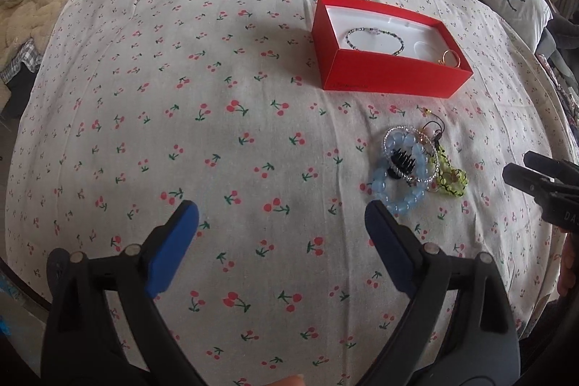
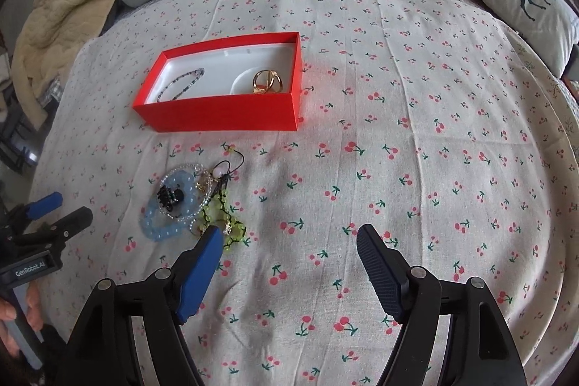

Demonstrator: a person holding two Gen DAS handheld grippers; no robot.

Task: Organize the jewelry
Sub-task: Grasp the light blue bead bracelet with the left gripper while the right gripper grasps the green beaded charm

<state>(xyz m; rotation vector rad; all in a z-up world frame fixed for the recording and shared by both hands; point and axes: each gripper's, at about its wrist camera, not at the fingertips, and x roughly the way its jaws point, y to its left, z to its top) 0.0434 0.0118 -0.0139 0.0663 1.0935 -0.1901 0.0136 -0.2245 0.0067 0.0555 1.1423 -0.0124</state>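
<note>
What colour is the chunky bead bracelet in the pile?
Pale translucent blue bead bracelet, clearest in the left wrist view.

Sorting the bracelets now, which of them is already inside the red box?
The thin dark beaded bracelet, lying on the white insert of the red box. The chunky light blue bead bracelet lies outside on the sheet, in the pile.

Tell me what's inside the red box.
The red box holds a thin beaded bracelet lying flat on its white liner and gold rings in a round recess. The near wall hides the liner's front strip, so anything there can't be seen.
</note>
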